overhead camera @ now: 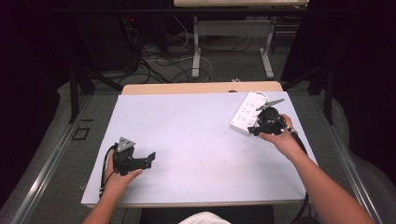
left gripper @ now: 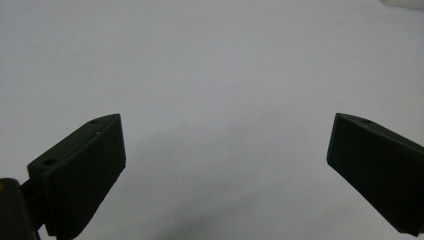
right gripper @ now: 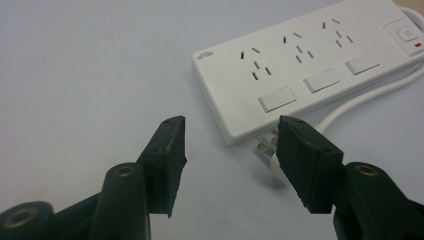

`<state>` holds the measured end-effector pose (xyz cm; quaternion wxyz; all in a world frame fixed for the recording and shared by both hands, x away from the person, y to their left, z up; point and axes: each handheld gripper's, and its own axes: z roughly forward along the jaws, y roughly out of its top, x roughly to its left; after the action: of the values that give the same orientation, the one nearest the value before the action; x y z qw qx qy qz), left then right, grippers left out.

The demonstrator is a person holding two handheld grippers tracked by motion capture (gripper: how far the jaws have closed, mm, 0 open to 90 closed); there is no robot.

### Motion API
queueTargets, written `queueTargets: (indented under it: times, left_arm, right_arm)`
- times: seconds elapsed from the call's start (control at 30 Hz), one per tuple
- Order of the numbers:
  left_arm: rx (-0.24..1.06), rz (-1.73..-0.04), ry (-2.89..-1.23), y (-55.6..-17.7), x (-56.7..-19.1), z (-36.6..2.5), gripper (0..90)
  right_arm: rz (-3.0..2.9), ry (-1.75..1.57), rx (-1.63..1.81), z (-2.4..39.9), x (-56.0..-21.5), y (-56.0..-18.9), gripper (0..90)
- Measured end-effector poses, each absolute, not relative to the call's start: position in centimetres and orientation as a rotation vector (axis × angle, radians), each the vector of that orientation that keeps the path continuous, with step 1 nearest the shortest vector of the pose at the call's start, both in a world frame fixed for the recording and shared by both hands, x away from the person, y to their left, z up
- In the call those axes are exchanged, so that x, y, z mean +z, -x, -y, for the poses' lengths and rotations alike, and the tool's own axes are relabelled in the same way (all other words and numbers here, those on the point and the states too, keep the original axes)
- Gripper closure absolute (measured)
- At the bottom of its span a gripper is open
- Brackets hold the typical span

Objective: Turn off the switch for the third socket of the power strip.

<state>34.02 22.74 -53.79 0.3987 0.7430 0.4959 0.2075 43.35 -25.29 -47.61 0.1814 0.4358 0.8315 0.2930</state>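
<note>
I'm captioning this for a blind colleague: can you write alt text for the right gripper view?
The right gripper, fingers open, hovers near a white power strip on the pale table. The strip's own plug lies beside its near end, just behind the right-hand finger.

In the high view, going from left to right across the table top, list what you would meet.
Left hand → left gripper, jaws open over bare table → white power strip → right gripper, jaws open just beside the strip's near end → right hand.
</note>
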Motion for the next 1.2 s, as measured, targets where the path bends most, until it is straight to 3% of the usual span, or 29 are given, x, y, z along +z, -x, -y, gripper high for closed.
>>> queueTargets:
  times: [0.57,1.2]
  left_arm:
    - [0.517,-1.254,-1.889,-34.1,-53.7,-22.8,2.1]
    - [0.517,-1.252,-1.891,-34.2,-53.9,-22.7,2.1]
  right_arm:
    - [-2.368,-1.245,0.785,25.1,-48.1,-45.3,48.5]
    - [-2.371,-1.317,0.775,24.9,-49.4,-47.4,69.1]
